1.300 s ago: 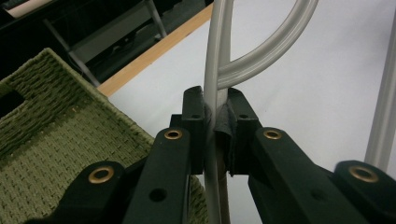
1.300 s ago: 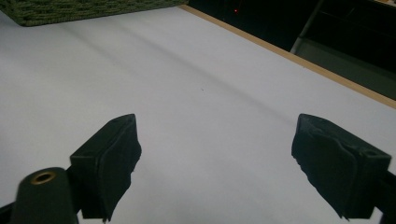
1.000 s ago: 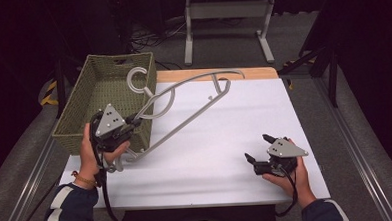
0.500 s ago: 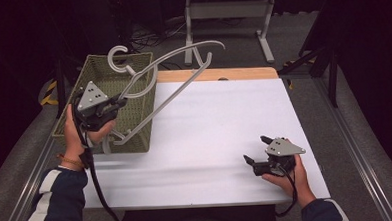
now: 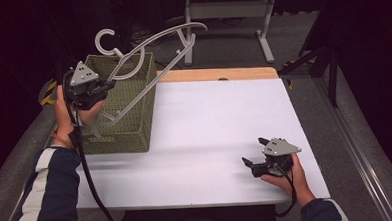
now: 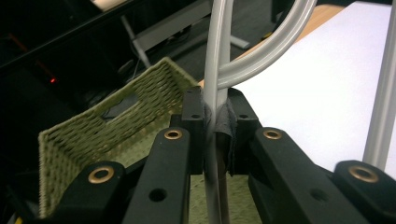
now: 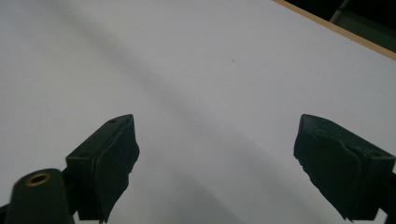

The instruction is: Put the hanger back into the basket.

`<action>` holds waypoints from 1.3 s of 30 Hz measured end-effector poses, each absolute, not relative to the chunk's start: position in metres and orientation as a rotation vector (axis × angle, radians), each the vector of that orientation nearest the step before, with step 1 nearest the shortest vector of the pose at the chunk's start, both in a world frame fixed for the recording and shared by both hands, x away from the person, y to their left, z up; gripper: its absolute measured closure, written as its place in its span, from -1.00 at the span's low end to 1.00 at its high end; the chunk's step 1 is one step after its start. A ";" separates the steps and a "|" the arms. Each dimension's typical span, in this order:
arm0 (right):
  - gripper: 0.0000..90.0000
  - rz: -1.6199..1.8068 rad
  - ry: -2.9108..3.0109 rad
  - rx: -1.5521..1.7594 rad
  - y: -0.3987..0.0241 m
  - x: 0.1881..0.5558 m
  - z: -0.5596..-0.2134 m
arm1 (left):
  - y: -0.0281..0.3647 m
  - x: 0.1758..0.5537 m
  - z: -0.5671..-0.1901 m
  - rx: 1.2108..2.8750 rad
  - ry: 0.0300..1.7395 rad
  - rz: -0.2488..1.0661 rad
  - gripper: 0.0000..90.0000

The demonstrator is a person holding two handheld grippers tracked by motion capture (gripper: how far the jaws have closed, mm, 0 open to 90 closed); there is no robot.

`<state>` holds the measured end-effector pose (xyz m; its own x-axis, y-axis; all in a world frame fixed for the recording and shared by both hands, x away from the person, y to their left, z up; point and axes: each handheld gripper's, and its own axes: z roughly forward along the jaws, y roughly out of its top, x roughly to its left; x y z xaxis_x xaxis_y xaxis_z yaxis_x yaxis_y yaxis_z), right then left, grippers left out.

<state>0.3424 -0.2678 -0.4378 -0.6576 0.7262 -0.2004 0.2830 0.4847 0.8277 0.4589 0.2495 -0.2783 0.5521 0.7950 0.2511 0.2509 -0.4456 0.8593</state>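
Nearest the person, at the worktop's (image 5: 224, 124) front right edge, the right gripper (image 5: 250, 165) rests low with its jaws spread wide over bare white surface, holding nothing. Farther back on the left, the left gripper (image 5: 107, 86) is pinched tight on a rod of the grey clothes hanger (image 5: 152, 62), which it holds in the air, tilted, above the green woven basket (image 5: 134, 118). Its hook points up and away. Judging by this, the hanger is headed into the basket; lowering it well means turning its long side along the basket's length and keeping the lower bar clear of the rim before letting go.
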 end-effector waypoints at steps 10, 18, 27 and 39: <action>-0.70 1.047 2.264 0.795 -0.262 0.343 -0.444 | 0.268 0.492 -0.300 1.974 0.940 0.794 0.80; -0.70 0.985 2.311 0.778 -0.255 0.343 -0.449 | 0.279 0.522 -0.324 2.081 1.056 0.800 0.80; -0.70 0.971 2.311 0.804 -0.256 0.345 -0.451 | 0.295 0.538 -0.350 2.147 1.160 0.788 0.78; -0.65 0.975 2.275 0.796 -0.256 0.344 -0.447 | 0.291 0.530 -0.349 2.134 1.126 0.863 0.44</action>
